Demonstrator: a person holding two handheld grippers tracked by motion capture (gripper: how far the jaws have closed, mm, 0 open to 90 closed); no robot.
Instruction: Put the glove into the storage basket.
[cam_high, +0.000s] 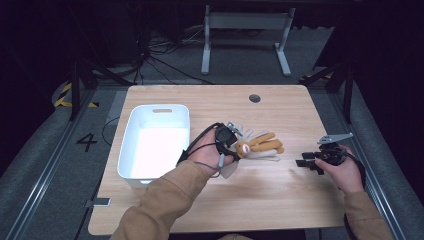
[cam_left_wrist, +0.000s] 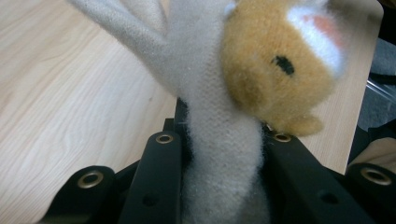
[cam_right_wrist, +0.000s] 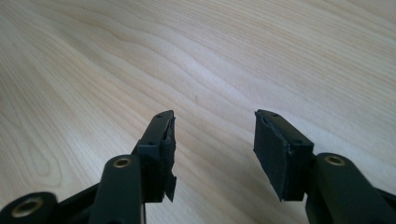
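Light wooden bench (cam_high: 270, 200) with a white rectangular plastic bin (cam_high: 154, 141) standing at its left, open side up, nothing visible inside.

Left gripper (cam_high: 231, 142) sits just right of the bin's right wall, at mid-bench. In the left gripper view its two black jaws are closed on the pale grey fabric body of a soft plush toy (cam_left_wrist: 219, 154), squeezing it narrow between them. The toy's tan furry head (cam_left_wrist: 275, 70), with one black stitched eye and a white and pink patch, pokes up past the jaw tips. In the high view the plush toy (cam_high: 260, 146) trails to the right of the gripper, tan limbs and pale fabric spread; whether it has lifted clear of the bench or drags on it I cannot tell.

Right gripper (cam_high: 306, 162) is well to the right, near the bench's right edge, apart from the toy. In the right gripper view, the right gripper (cam_right_wrist: 214, 140) stands with jaws spread wide, only bare wood grain between them. It holds nothing.

Progress, as a judgement: the grasp looks done and firm. The likely destination is the bin just to the left. Left to do: carry the toy over the bin's rim, let go inside. The right gripper seems idle for this step.
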